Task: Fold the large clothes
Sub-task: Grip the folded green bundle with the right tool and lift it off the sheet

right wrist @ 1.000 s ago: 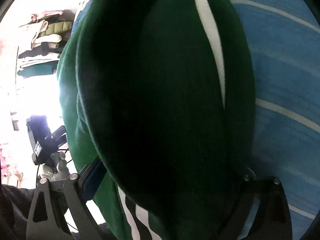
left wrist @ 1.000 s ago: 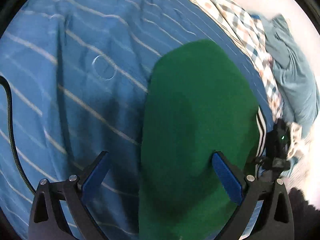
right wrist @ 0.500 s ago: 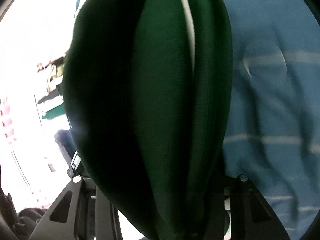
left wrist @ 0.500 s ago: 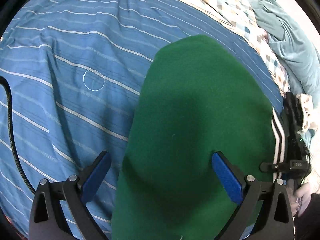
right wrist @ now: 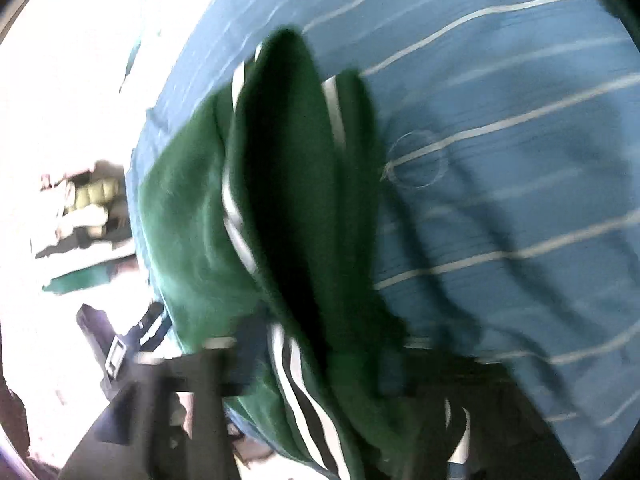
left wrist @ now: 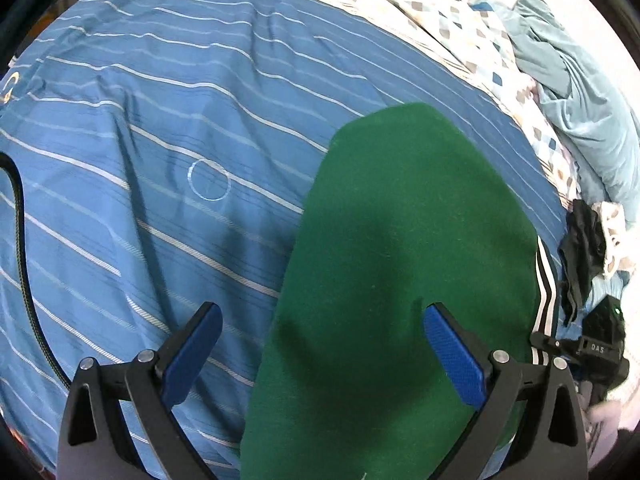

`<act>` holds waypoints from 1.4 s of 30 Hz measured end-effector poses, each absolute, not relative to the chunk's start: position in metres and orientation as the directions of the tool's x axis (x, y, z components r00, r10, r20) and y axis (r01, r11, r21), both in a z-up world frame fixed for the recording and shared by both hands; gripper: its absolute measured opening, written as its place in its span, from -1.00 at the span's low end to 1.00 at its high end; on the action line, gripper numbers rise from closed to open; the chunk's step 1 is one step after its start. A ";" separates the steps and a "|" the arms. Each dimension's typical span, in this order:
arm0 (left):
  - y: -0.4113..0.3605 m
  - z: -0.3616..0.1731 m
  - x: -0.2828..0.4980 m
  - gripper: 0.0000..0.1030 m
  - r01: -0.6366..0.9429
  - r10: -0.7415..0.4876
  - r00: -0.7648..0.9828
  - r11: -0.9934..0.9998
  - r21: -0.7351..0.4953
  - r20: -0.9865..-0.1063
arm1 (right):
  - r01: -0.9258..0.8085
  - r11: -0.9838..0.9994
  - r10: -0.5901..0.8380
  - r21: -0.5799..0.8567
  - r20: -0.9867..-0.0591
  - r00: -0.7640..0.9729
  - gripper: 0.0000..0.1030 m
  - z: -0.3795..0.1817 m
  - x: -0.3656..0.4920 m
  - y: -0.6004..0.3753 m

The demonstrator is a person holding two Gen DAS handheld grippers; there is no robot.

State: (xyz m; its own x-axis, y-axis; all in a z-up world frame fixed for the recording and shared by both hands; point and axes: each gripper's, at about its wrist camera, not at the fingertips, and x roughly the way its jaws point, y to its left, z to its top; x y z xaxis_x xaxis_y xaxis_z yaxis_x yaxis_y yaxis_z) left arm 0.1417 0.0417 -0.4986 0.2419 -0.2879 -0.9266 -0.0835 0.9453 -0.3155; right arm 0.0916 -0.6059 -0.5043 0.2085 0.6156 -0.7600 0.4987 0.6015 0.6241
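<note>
The green garment point(left wrist: 400, 280) lay on the blue striped bedcover point(left wrist: 160, 120), folded into a long rounded slab with its black-and-white striped trim point(left wrist: 545, 292) showing along the right edge. In the left wrist view the left gripper point(left wrist: 320, 344) hung over the near end of that slab with its jaws spread wide — the left blue pad point(left wrist: 192, 350) sat above bare bedcover, the right blue pad point(left wrist: 454, 358) above green cloth, and nothing was pinched between them. A black cable point(left wrist: 24, 280) curved down the left border of that view, and a small pale ring mark point(left wrist: 209, 179) showed on the cover to the left of the garment. Past the far end of the bedcover lay a diamond-patterned sheet point(left wrist: 440, 20), with a crumpled light-teal garment point(left wrist: 580, 112) beside it and a dark piece of clothing point(left wrist: 580, 256) near the right edge. The right wrist view was badly smeared by motion: bunched green folds point(right wrist: 288, 220) filled the middle, with white stripes running through them and down between the fingers of the right gripper point(right wrist: 320, 360). The cloth sat in the gap of that gripper's jaws, but whether they pressed on it or stood apart I could not tell — the blur hid the pads.
</note>
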 end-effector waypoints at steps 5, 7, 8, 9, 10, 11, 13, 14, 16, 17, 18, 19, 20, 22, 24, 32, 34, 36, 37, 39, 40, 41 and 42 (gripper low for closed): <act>0.044 -0.504 0.140 1.00 -0.100 -0.272 0.225 0.949 -0.300 -0.936 | 0.513 0.580 0.588 0.632 -0.761 0.273 -0.57 -0.483 0.083 -0.629; 0.047 -0.505 0.141 1.00 -0.112 -0.272 0.227 0.947 -0.302 -0.935 | 0.518 0.577 0.636 0.631 -0.745 0.198 -0.25 -0.505 0.084 -0.638; 0.047 -0.507 0.143 1.00 -0.114 -0.280 0.220 0.944 -0.310 -0.934 | 0.508 0.565 0.660 0.650 -0.726 0.194 -0.06 -0.505 0.077 -0.635; 0.047 -0.508 0.144 1.00 -0.111 -0.288 0.213 0.942 -0.316 -0.934 | 0.487 0.569 0.683 0.662 -0.711 0.168 0.40 -0.513 0.080 -0.631; 0.046 -0.511 0.147 1.00 -0.102 -0.303 0.204 0.939 -0.328 -0.931 | 0.468 0.593 0.679 0.655 -0.719 0.146 0.56 -0.519 0.080 -0.628; 0.044 -0.513 0.148 1.00 -0.094 -0.316 0.199 0.936 -0.338 -0.928 | 0.431 0.599 0.692 0.675 -0.707 0.145 0.57 -0.522 0.082 -0.633; 0.039 -0.518 0.155 1.00 -0.081 -0.357 0.183 0.923 -0.376 -0.916 | 0.402 0.539 0.765 0.740 -0.630 0.132 0.57 -0.536 0.088 -0.635; 0.036 -0.522 0.159 1.00 -0.081 -0.376 0.176 0.916 -0.394 -0.910 | 0.401 0.491 0.811 0.773 -0.574 0.115 0.57 -0.548 0.093 -0.633; 0.031 -0.527 0.165 1.00 -0.080 -0.410 0.160 0.901 -0.426 -0.898 | 0.392 0.441 0.857 0.807 -0.509 0.084 0.67 -0.565 0.098 -0.630; 0.028 -0.530 0.168 1.00 -0.084 -0.429 0.148 0.892 -0.444 -0.891 | 0.373 0.438 0.866 0.818 -0.495 0.068 0.67 -0.569 0.105 -0.625; 0.025 -0.531 0.170 1.00 -0.082 -0.441 0.142 0.887 -0.455 -0.886 | 0.351 0.443 0.871 0.825 -0.489 0.052 0.67 -0.570 0.111 -0.618; 0.022 -0.532 0.172 1.00 -0.075 -0.448 0.139 0.885 -0.460 -0.883 | 0.341 0.448 0.871 0.826 -0.489 0.039 0.67 -0.569 0.115 -0.614; 0.017 -0.531 0.174 1.00 -0.064 -0.435 0.139 0.892 -0.447 -0.889 | 0.320 0.453 0.874 0.832 -0.485 0.024 0.67 -0.567 0.121 -0.609; 0.012 -0.529 0.174 1.00 -0.051 -0.407 0.150 0.907 -0.418 -0.901 | 0.305 0.466 0.871 0.831 -0.492 0.009 0.21 -0.564 0.128 -0.601; 0.014 -0.525 0.173 0.97 -0.057 -0.406 0.177 0.905 -0.421 -0.897 | 0.333 0.441 0.878 0.833 -0.477 0.032 0.02 -0.565 0.132 -0.600; 0.013 -0.489 0.171 0.90 -0.006 -0.429 0.232 0.897 -0.442 -0.873 | 0.368 0.386 0.884 0.846 -0.453 0.116 -0.31 -0.519 0.131 -0.607; 0.014 -0.480 0.177 0.90 0.011 -0.444 0.242 0.890 -0.455 -0.863 | 0.338 0.400 0.879 0.852 -0.461 0.120 -0.31 -0.501 0.138 -0.604; 0.013 -0.463 0.186 0.69 0.059 -0.490 0.273 0.868 -0.494 -0.828 | 0.303 0.405 0.881 0.863 -0.457 0.123 -0.31 -0.478 0.152 -0.598; 0.012 -0.456 0.192 0.66 0.079 -0.511 0.277 0.856 -0.510 -0.814 | 0.292 0.409 0.881 0.864 -0.458 0.122 -0.31 -0.470 0.158 -0.595; 0.009 -0.443 0.206 0.65 0.102 -0.488 0.288 0.871 -0.480 -0.824 | 0.249 0.445 0.872 0.860 -0.479 0.097 -0.31 -0.453 0.176 -0.584; 0.010 -0.439 0.212 0.65 0.118 -0.479 0.287 0.877 -0.466 -0.829 | 0.236 0.482 0.856 0.844 -0.511 0.075 -0.31 -0.448 0.185 -0.581; 0.012 -0.437 0.215 0.65 0.125 -0.460 0.292 0.888 -0.444 -0.839 | 0.240 0.500 0.848 0.832 -0.527 0.058 -0.31 -0.449 0.191 -0.581; 0.015 -0.439 0.220 0.65 0.123 -0.421 0.293 0.907 -0.403 -0.858 | 0.241 0.514 0.843 0.823 -0.536 0.036 -0.31 -0.453 0.197 -0.582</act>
State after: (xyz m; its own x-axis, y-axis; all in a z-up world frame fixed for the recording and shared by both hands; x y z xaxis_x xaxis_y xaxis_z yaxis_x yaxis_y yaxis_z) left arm 0.2196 0.0148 -0.4387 0.2932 -0.4210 -0.8584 0.1235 0.9070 -0.4026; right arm 0.1967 -0.5822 -0.4531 0.0357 0.8432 -0.5364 0.2409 0.5136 0.8235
